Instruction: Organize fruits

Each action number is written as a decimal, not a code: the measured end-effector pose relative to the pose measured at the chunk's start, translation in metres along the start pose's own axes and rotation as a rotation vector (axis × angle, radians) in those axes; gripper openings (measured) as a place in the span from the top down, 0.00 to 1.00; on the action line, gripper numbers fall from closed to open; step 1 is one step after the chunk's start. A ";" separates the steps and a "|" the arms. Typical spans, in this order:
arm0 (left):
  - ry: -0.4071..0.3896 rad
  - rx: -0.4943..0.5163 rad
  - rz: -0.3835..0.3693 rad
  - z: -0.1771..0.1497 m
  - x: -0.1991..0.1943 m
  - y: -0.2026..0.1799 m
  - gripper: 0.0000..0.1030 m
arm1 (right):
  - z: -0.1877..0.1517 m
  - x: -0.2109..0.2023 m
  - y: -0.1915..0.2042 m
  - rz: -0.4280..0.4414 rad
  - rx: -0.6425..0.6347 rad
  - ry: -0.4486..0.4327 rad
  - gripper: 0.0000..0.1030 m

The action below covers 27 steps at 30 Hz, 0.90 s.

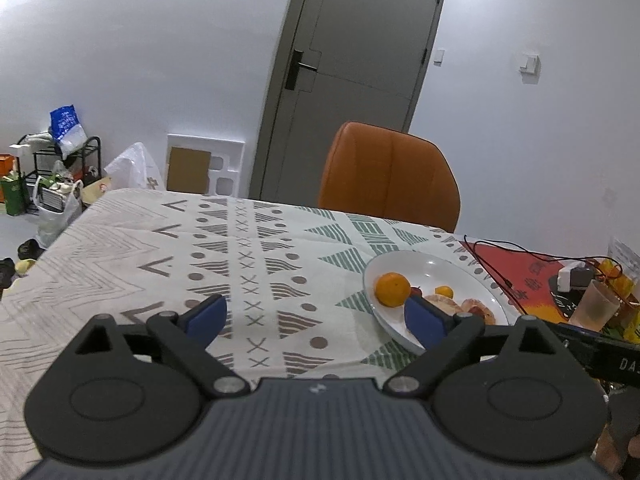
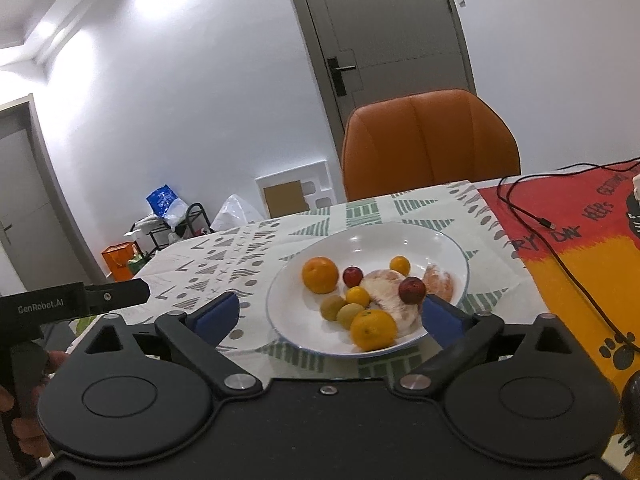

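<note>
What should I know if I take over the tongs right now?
Left tongs: open, empty, over the patterned tablecloth, left of the white plate.
Right tongs: open, empty, near the plate's front rim.
Fruit: all that shows is on the plate: two oranges, two small yellow ones, two greenish ones, two red ones, two peeled pieces.
Done: no loose fruit shows on the cloth.
Left: probably nothing to gather; check the table's hidden near edge.
</note>
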State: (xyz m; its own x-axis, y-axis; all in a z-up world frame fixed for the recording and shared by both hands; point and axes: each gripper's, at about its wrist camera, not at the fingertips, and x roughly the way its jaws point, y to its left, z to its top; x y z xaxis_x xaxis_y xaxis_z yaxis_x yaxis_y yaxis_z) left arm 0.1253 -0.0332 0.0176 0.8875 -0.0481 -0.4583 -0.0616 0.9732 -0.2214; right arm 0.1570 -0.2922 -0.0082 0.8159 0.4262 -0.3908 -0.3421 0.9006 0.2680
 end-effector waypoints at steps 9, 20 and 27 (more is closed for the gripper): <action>-0.011 -0.014 0.014 -0.001 -0.026 0.015 0.01 | -0.004 -0.014 0.017 0.026 -0.010 -0.015 0.00; -0.013 -0.033 0.060 -0.003 -0.050 0.035 0.00 | -0.008 -0.028 0.034 0.027 -0.018 -0.003 0.00; -0.005 0.010 0.090 -0.009 -0.062 0.042 0.00 | -0.011 -0.035 0.040 0.053 -0.005 0.012 0.00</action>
State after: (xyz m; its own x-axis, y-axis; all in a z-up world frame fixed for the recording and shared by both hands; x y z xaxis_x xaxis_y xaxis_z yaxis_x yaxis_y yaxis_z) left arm 0.0636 0.0082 0.0292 0.8810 0.0409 -0.4714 -0.1368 0.9757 -0.1711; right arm 0.1100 -0.2703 0.0068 0.7912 0.4738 -0.3867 -0.3866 0.8774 0.2841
